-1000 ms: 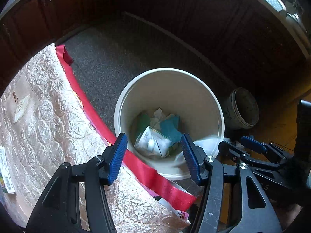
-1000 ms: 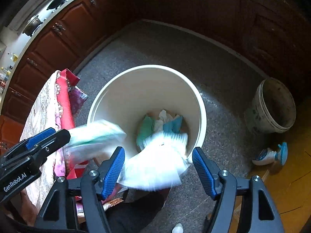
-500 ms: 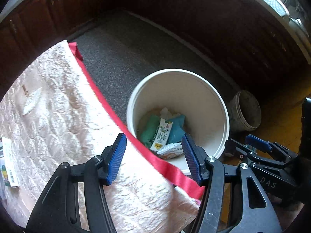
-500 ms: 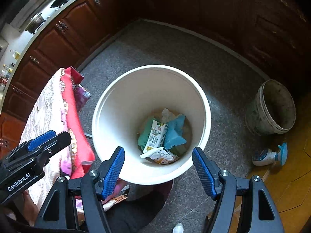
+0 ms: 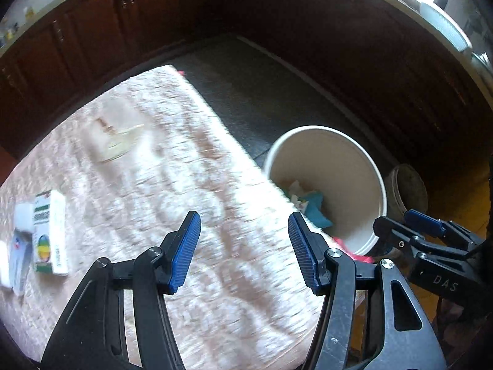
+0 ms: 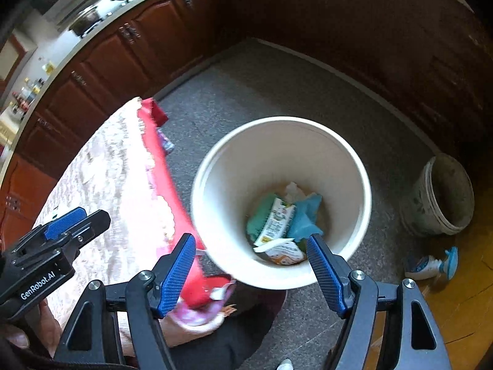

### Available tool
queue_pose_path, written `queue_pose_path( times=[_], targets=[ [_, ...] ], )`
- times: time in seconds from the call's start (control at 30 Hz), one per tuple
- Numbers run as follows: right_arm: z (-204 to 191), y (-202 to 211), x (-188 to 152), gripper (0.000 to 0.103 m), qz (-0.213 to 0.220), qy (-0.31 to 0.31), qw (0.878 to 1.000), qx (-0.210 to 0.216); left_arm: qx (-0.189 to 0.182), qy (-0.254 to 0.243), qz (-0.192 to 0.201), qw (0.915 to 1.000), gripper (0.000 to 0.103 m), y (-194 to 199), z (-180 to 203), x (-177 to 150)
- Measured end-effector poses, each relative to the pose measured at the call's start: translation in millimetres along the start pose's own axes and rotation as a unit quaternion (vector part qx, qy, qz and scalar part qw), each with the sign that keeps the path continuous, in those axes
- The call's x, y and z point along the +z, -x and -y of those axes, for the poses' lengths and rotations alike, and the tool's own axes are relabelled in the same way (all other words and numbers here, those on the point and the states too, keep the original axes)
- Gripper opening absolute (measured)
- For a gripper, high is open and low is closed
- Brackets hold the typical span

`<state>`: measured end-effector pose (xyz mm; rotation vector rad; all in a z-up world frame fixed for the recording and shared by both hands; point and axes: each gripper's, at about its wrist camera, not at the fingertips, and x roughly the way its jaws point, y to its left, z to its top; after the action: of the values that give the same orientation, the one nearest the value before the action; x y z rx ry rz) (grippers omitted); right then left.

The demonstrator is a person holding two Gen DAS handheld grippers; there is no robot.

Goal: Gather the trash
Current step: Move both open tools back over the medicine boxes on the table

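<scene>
"GenRobot.AI" on left tongs; "DAS" on right tongs

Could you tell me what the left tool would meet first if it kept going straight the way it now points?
Most likely the quilted tablecloth: the open left tool points down at bare cloth, though depth is unclear.

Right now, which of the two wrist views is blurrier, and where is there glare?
Left wrist view: the quilted pink tablecloth is streaked with motion blur, and a window at top right is blown out. Right wrist view: sharper on the wrappers inside the cream plastic bucket, though its near rim and the red cloth edge smear. Both bend straight lines, fisheye style.
</scene>
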<state>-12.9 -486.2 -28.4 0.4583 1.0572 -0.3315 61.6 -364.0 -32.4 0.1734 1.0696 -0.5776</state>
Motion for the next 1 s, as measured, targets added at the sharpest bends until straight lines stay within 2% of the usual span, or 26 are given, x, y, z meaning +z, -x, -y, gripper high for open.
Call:
queue_pose_path(
  times=[0.43,0.8,1.0],
  targets=[
    [-87.0,-6.3,-7.3,0.073,-0.006,0.072,0.997,0.038,0.037,0.064,0.015,0.9972,0.058,36.4,-94.3,-37.8],
    [-165.5,-24.8,-19.3,0.073,-0.028,0.129,0.988,0.076,0.068,0.103,0.000,0.9923,0.058,65.8,-205.7,-65.8],
    [-214.1,-39.3,-25.8,0.074,-0.045,0.164,0.981,0.089,0.091,0.116,0.001,0.9891,0.066,71.4,-258.7,-81.7]
  ],
)
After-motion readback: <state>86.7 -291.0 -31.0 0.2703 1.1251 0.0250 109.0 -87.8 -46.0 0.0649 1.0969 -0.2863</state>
